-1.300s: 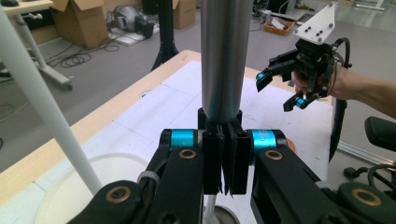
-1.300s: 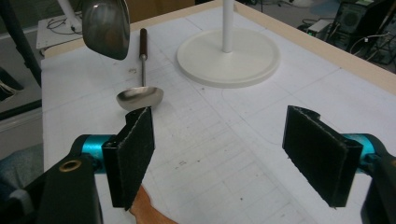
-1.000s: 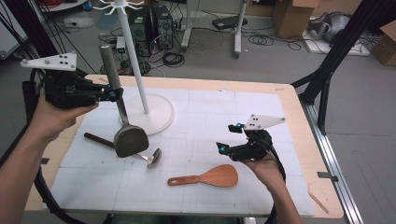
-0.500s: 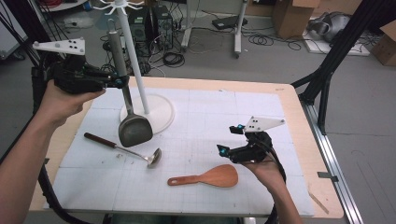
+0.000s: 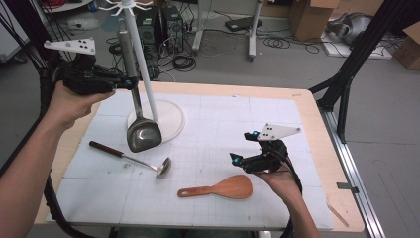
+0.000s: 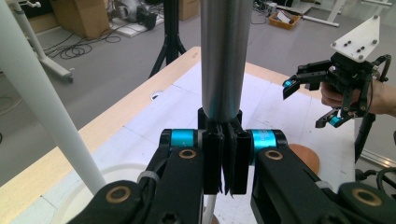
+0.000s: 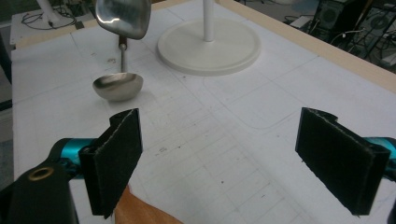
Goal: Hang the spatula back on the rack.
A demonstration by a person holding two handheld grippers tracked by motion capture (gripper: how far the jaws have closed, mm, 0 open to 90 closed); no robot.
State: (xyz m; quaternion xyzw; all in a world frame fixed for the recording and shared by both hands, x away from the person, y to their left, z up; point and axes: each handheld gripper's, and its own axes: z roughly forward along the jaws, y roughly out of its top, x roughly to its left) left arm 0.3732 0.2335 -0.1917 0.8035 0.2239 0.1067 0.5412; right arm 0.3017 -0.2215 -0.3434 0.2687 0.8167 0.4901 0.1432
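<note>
Small ladle (image 5: pixel 132 157) on the worktop (image 5: pixel 208 203) below the left hand-held gripper (image 5: pixel 130 83); wooden rice paddle (image 5: pixel 220 189) just beside the right hand-held gripper (image 5: pixel 241 150); cardboard boxes (image 5: pixel 308 17) on floor beyond.

1. The steel spatula (image 5: pixel 140 130) has a brushed, satin metal handle and a smooth, glossy blade that throws bright reflections.
2. The ladle (image 5: pixel 159 166) has a polished metal bowl and a dark, wood-like handle.
3. The rice paddle (image 5: pixel 224 188) is smooth, warm-toned wood with a soft sheen.
4. The rack (image 5: pixel 154 106) looks like matt white painted metal or plastic.
5. The mat (image 5: pixel 228 129) is a white, matt, gridded sheet, faintly scuffed.
6. The table (image 5: pixel 312 129) shows a pale wood edge.
7. The right gripper (image 7: pixel 229 158) carries rough, matt black pads (image 7: pixel 116 154).
</note>
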